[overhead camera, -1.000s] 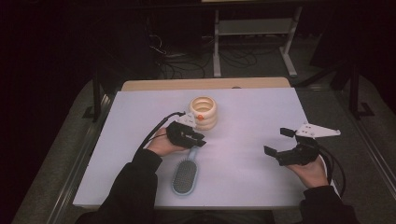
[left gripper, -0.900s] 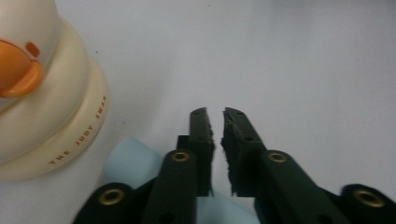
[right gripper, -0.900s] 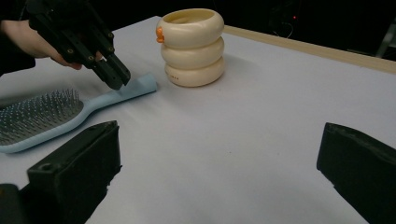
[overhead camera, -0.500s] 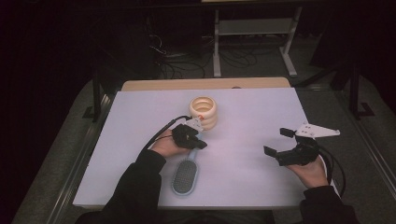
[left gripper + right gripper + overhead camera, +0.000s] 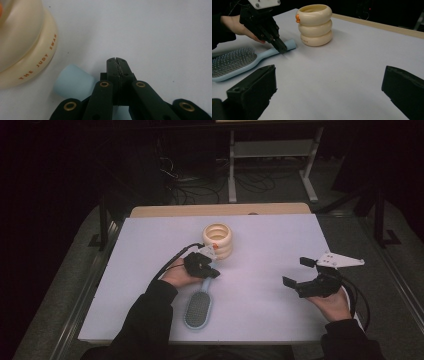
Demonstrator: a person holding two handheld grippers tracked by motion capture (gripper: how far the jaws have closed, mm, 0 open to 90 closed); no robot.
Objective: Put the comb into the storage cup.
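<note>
Your left gripper (image 5: 209,271), jaws pressed together on nothing, sits beside the hairbrush (image 5: 198,306) handle's tip, whose long axis runs back toward you, far from your spread right gripper (image 5: 299,276).

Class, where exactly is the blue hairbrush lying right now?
In the high view, the hairbrush lies near the table's front edge, left of centre, its handle pointing toward the cream ringed holder.

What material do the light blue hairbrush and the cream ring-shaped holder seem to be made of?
The hairbrush looks like matte plastic: an even pale blue handle without shine, with fine stiff bristles, probably plastic too. The cream holder looks like smooth plastic or perhaps silicone: soft rounded rings, a faint sheen and printed orange letters. The pictures leave open which.
</note>
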